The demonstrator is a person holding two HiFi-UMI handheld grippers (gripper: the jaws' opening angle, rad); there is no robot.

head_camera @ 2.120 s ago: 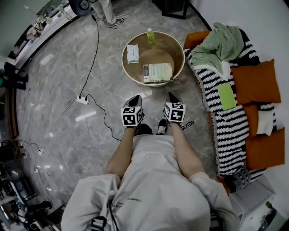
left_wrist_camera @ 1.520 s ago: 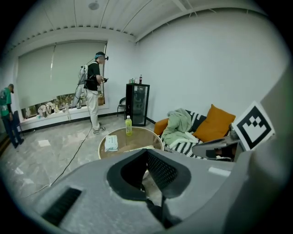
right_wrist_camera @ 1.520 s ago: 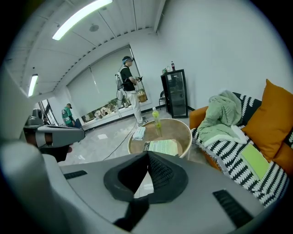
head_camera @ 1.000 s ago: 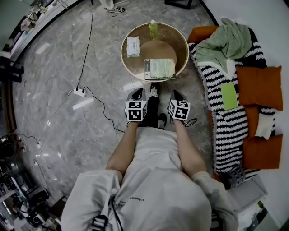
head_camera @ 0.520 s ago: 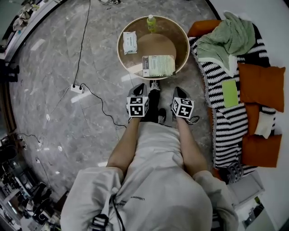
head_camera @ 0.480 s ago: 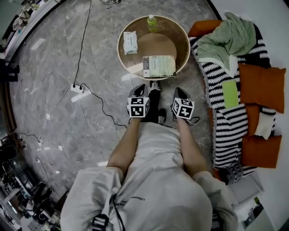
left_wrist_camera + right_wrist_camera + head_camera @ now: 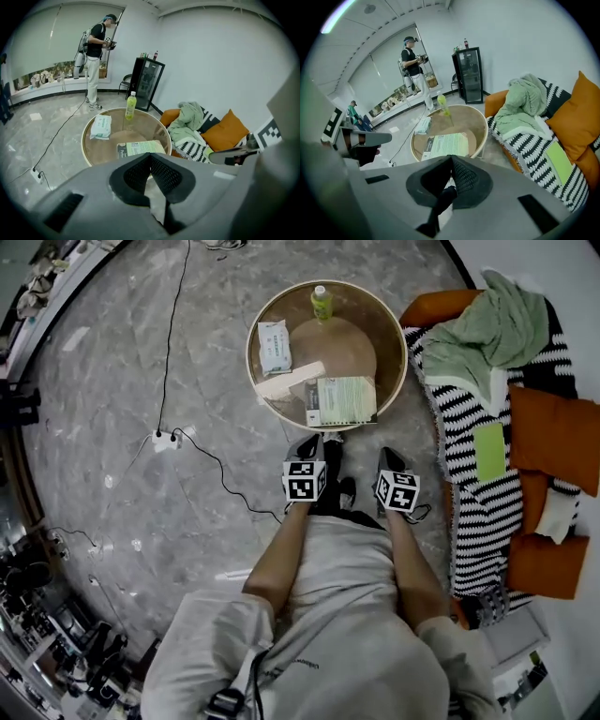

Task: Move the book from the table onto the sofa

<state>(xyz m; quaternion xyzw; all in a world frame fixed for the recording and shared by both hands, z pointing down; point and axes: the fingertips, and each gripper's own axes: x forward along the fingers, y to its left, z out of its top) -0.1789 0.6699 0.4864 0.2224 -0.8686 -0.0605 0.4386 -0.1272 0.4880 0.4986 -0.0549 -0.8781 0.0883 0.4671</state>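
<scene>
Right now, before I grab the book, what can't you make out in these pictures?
- Print on the book: too small in the head view.
- The book's near edge: left gripper view, hidden behind the left gripper body.
- The sofa far side: cut off by the head view's right edge.

The left claw [image 7: 150,154] covers the near edge of the book [image 7: 140,148] and the near rim of the tabletop [image 7: 145,126] in the left gripper view. The book's print is too small to read. In the head view the sofa [image 7: 464,484] runs off the right edge, and the white pack [image 7: 274,345] has a label too small to read.
</scene>
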